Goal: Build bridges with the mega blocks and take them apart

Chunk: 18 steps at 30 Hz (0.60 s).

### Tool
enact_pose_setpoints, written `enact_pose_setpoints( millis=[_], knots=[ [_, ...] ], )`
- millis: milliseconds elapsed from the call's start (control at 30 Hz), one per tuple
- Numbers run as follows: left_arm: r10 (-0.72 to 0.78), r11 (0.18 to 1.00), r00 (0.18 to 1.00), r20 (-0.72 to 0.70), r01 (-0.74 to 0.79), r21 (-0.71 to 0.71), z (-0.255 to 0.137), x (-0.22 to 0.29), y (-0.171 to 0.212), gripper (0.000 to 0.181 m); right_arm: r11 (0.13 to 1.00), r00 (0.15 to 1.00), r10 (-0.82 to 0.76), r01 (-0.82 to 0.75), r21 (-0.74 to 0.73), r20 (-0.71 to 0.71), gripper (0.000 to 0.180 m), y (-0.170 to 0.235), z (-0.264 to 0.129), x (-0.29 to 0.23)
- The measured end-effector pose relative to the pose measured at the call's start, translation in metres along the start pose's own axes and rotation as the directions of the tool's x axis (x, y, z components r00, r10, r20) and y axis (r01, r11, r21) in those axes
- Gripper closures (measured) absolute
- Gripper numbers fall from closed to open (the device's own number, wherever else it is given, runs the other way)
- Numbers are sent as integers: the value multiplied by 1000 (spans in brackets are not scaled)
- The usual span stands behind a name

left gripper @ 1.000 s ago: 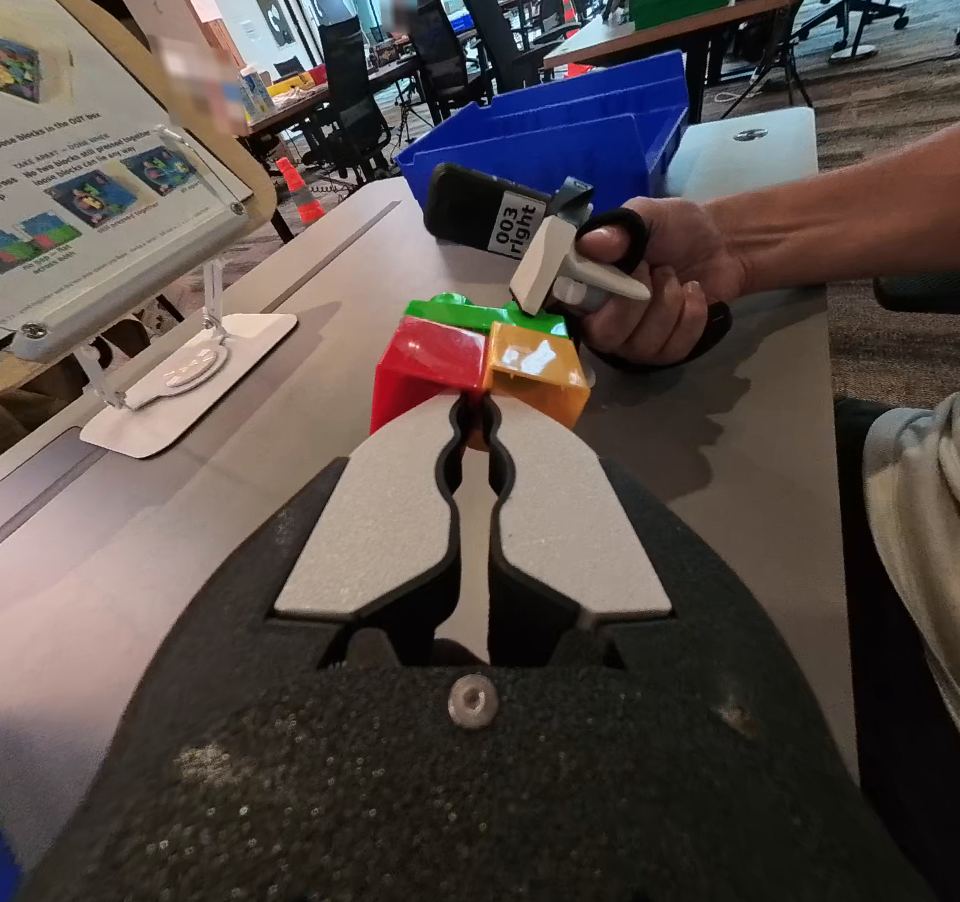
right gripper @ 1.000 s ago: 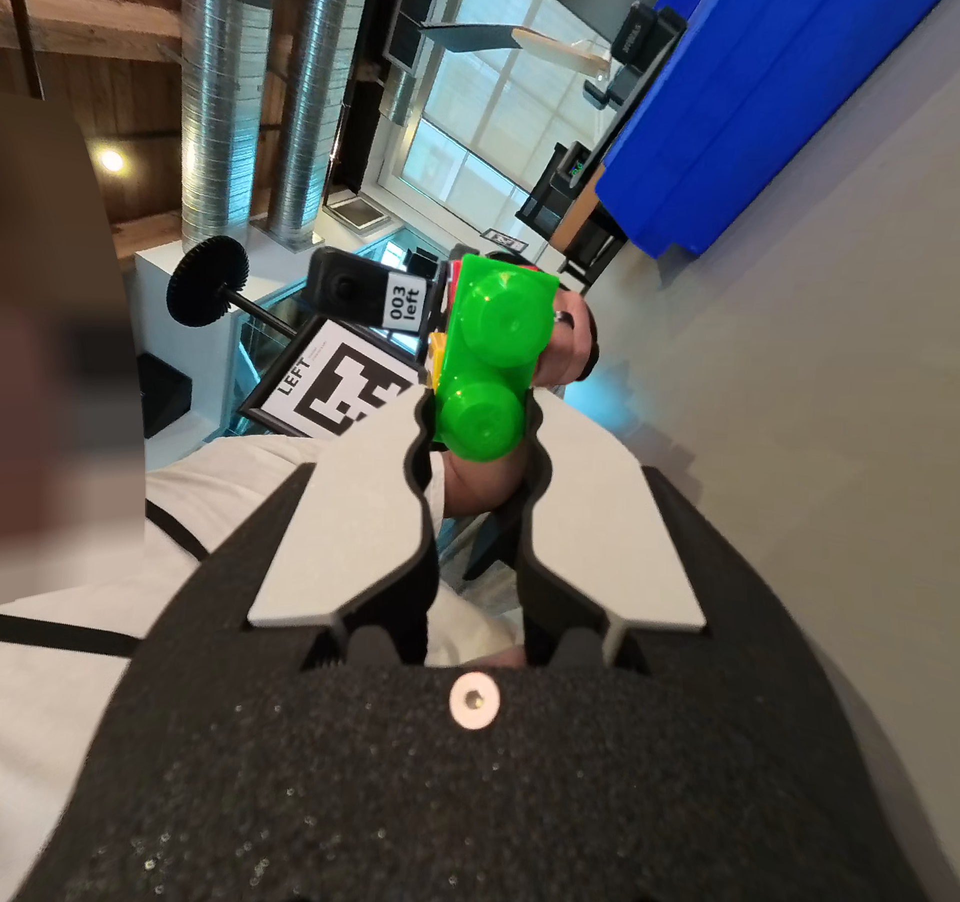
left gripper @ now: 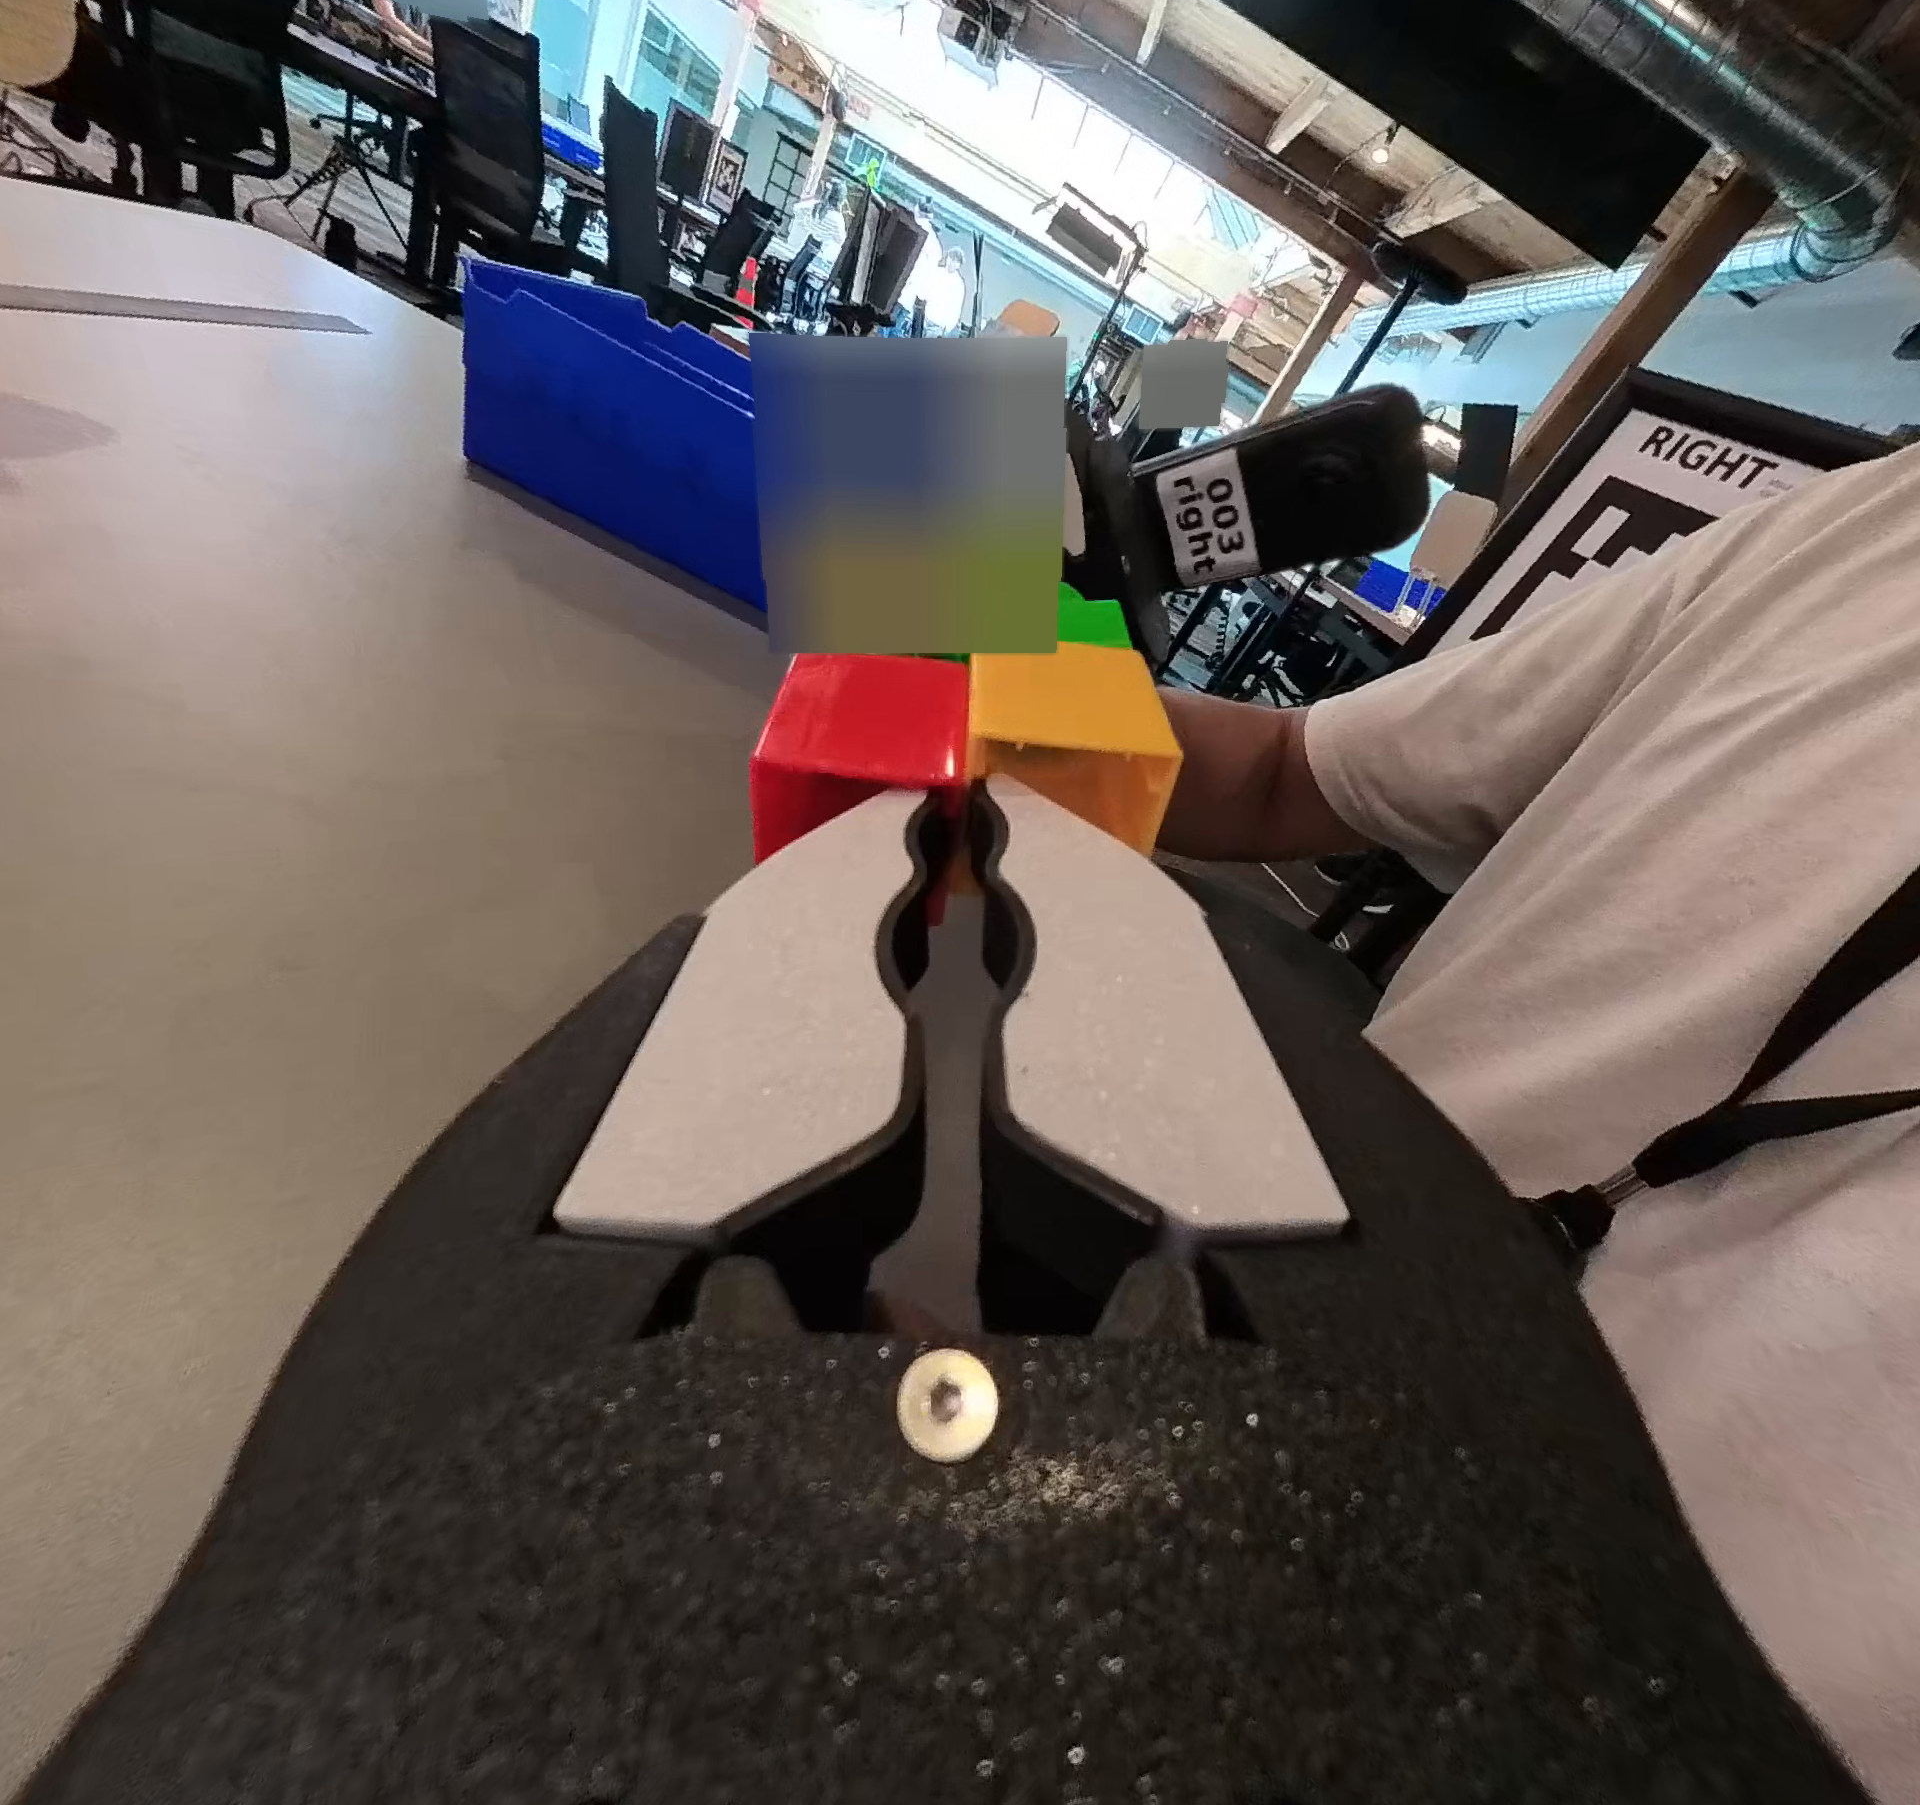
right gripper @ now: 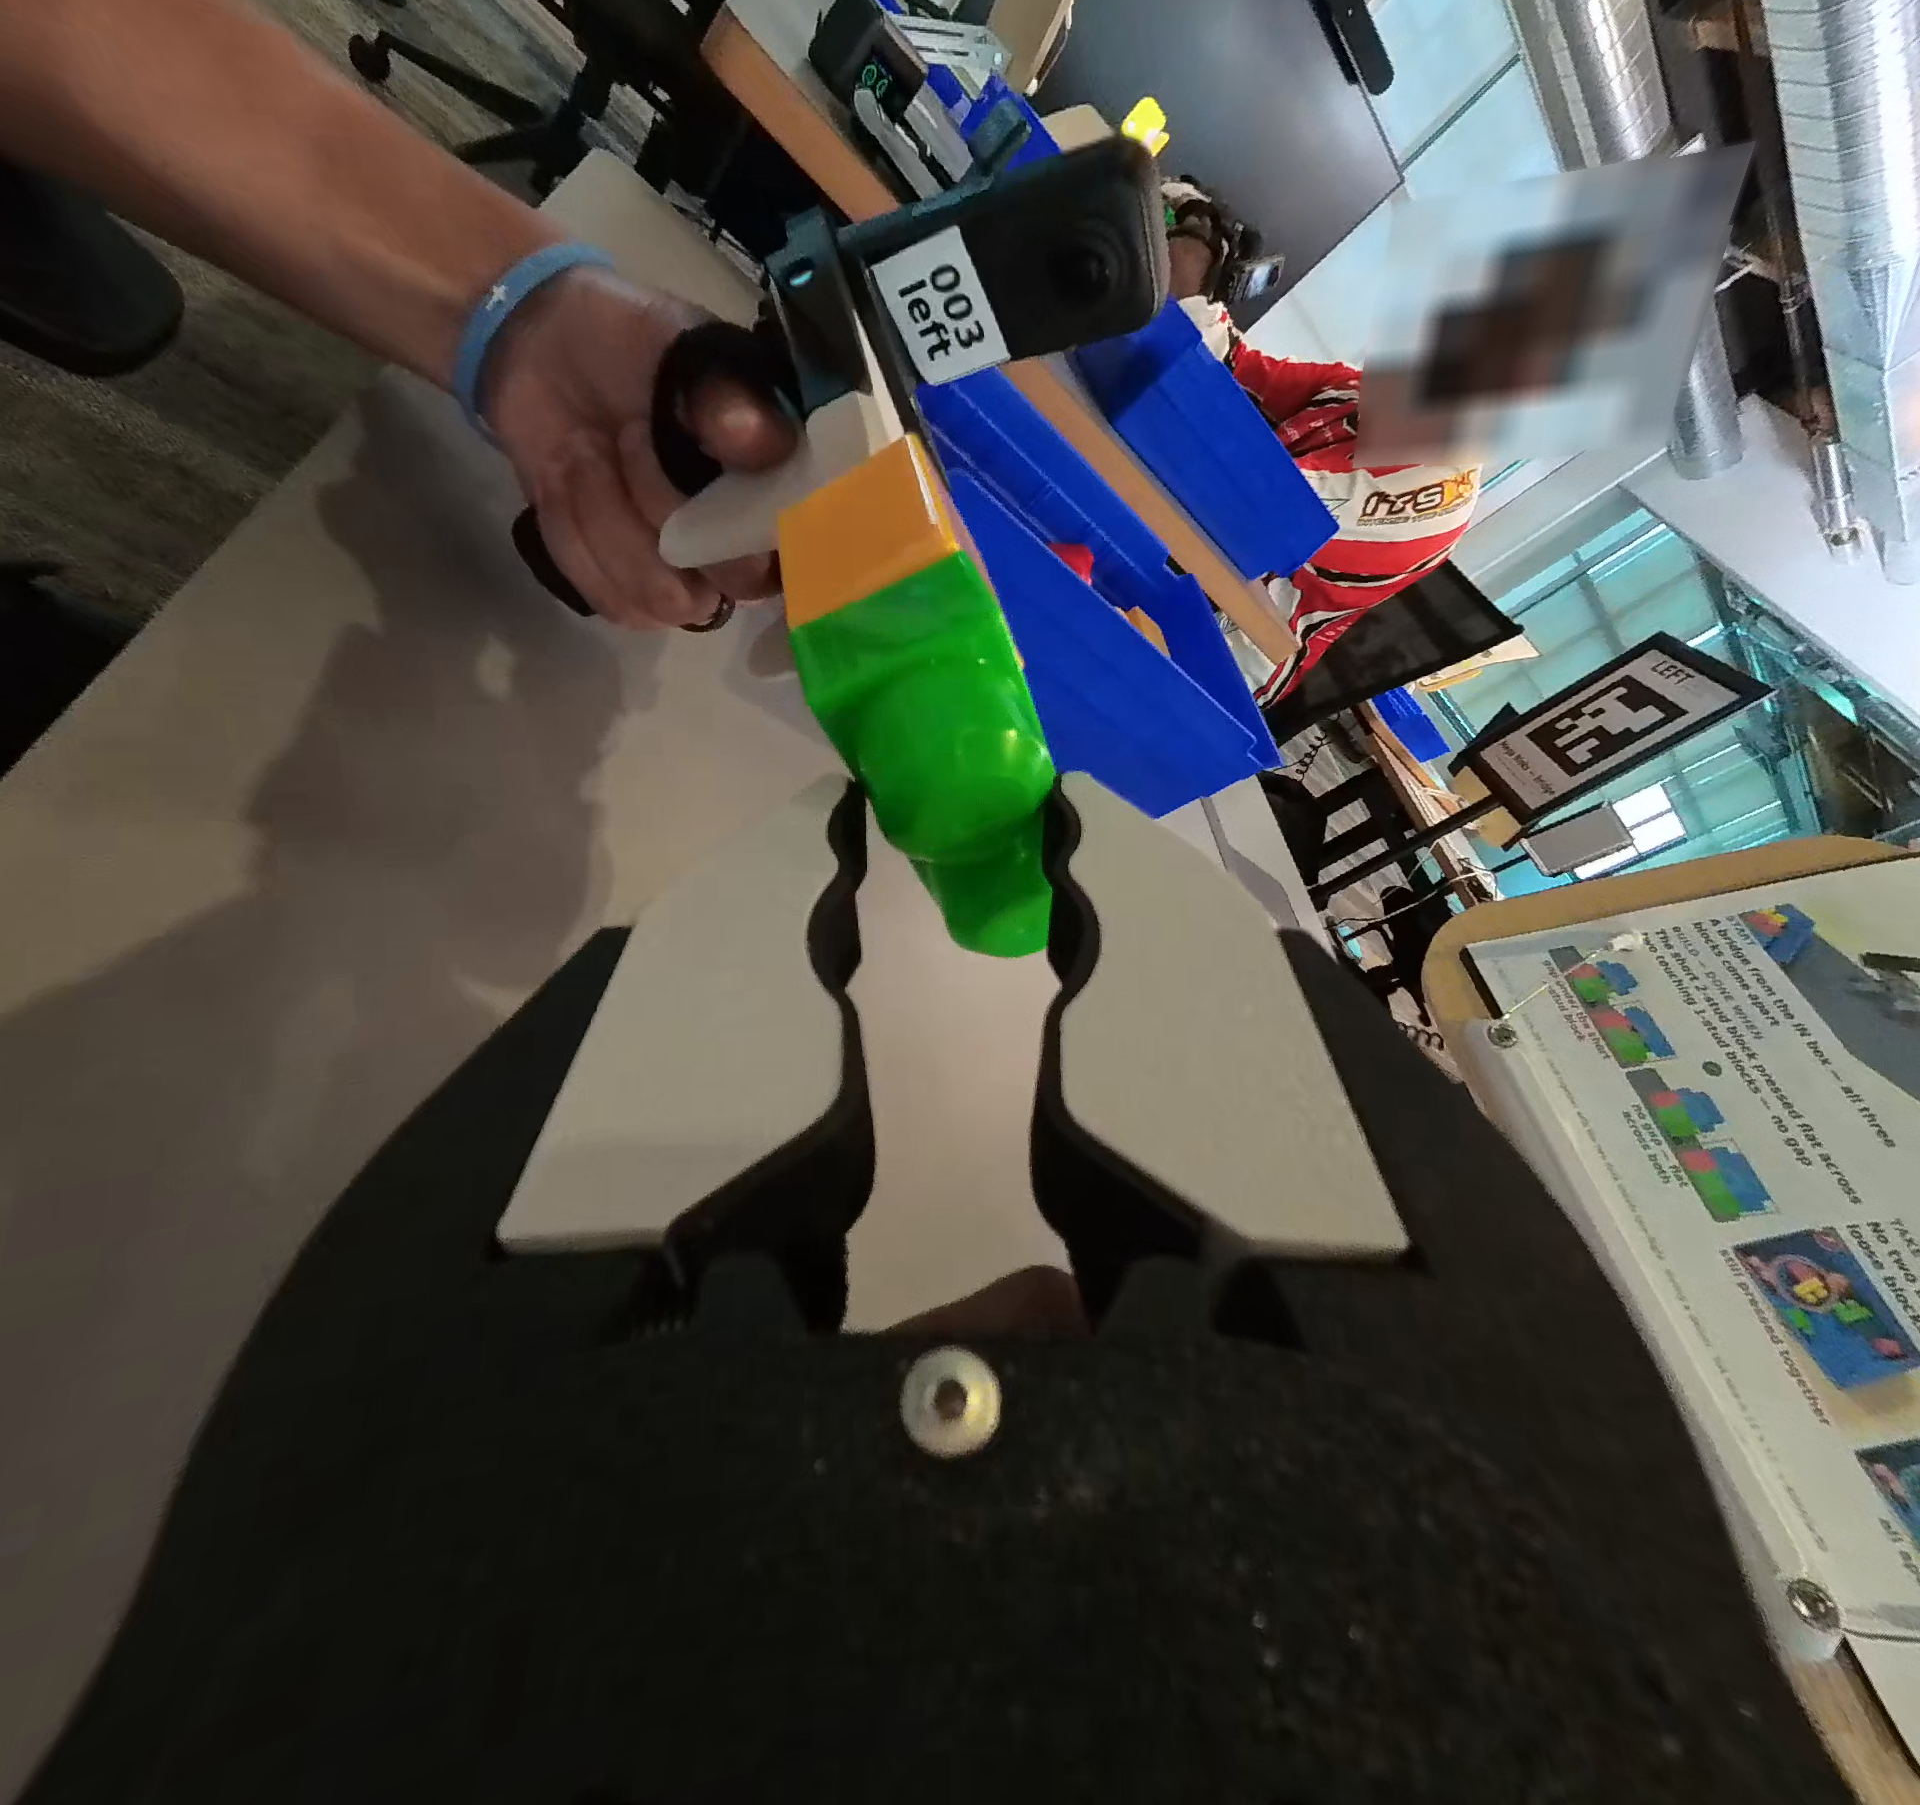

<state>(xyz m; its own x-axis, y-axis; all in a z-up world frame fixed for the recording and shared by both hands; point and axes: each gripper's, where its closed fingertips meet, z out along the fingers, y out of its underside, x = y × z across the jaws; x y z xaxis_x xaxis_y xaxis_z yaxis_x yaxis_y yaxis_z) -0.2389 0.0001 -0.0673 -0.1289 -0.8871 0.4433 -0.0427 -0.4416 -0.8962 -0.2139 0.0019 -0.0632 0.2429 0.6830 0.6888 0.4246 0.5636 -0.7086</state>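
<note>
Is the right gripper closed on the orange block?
No, the right gripper is closed on the green block; the orange block sits at the far end.

a pale grey table [left gripper: 260, 716] is carrying everything here — its smooth top is filling the left of the left wrist view and running away toward the office behind. a blue bin [left gripper: 603, 446] is sitting directly on it, well back from the near edge, with its open top facing up. in the right wrist view the same table [right gripper: 312, 768] is showing tilted, catching soft shadows — a light wooden board holding a printed instruction sheet [right gripper: 1714, 1184] is standing at the right, though its foot is lying out of view.
</note>
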Motion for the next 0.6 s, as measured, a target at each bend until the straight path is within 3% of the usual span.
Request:
enact_pose_setpoints(
  millis=[267, 600],
  knots=[
    [-36, 999, 999, -7, 36, -2, 3, -5, 6, 176, 1000, 1000, -1, 1, -9, -17, 148, 6, 2, -5],
    [-62, 998, 996, -68, 64, 29, 4, 5, -8, 175, 991, 992, 116, -112, 69, -44, 148, -1, 0, 2]
  ],
)
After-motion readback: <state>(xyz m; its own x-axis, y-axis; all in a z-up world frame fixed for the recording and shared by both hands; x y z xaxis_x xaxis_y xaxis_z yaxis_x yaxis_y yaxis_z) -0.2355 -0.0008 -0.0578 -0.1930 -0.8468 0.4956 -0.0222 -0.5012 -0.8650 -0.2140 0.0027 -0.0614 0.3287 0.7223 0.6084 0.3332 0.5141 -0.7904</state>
